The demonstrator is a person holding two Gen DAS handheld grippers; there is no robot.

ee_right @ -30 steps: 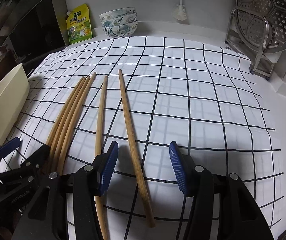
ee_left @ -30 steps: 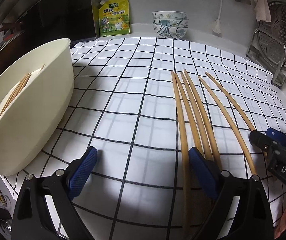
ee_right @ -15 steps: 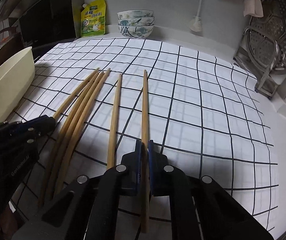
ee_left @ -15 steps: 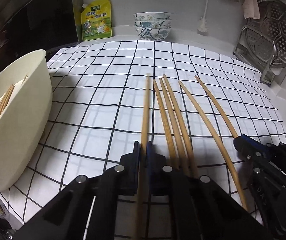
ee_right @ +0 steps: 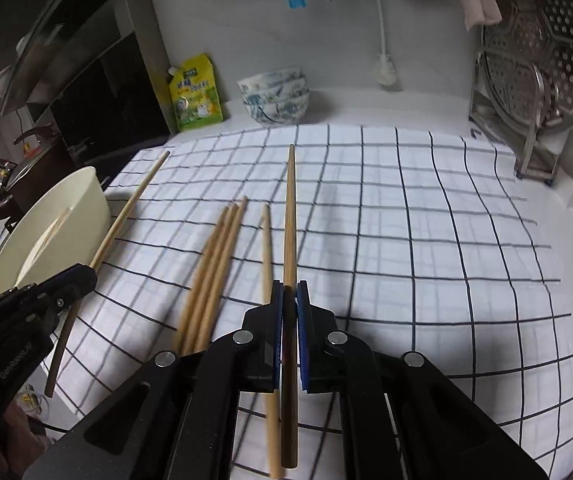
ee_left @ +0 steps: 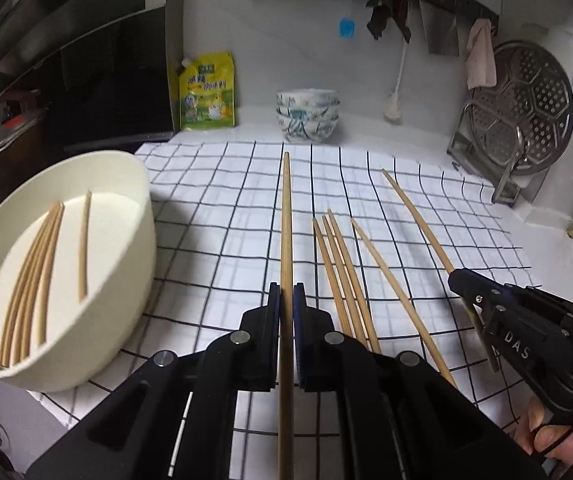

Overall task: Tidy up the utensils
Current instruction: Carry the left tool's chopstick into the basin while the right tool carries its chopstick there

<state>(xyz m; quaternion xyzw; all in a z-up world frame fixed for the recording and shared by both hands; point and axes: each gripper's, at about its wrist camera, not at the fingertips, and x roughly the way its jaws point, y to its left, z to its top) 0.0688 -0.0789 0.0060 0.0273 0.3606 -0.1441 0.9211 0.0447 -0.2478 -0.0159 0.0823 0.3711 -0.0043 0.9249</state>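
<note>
A: Left gripper (ee_left: 286, 304): jaws clamped tight on one chopstick (ee_left: 285, 216), pinched part-way along the shaft, tip pointing far, toward the stacked bowls (ee_left: 307, 114). It looks clear of the checked cloth (ee_left: 214, 216).

B: Right gripper (ee_right: 289, 300): same, jaws closed on a second chopstick (ee_right: 290, 216), tail end sticking out near the camera.

A: Next, I judge: carry each across to the cream bin (ee_left: 126, 240) on the left. Keep the shafts level, line them up with the sticks in the bin (ee_left: 32, 272), lower, then let go. A long overhang could catch the rim.

B: Look of them: plain pale wood, slim, tapered, smooth. Likely to pivot in the pads if knocked.

A: Four loose chopsticks (ee_left: 346, 276) lie on the cloth between the grippers, three bunched, one just right.

B: Steamer rack (ee_right: 542, 68) far right, well apart.
</note>
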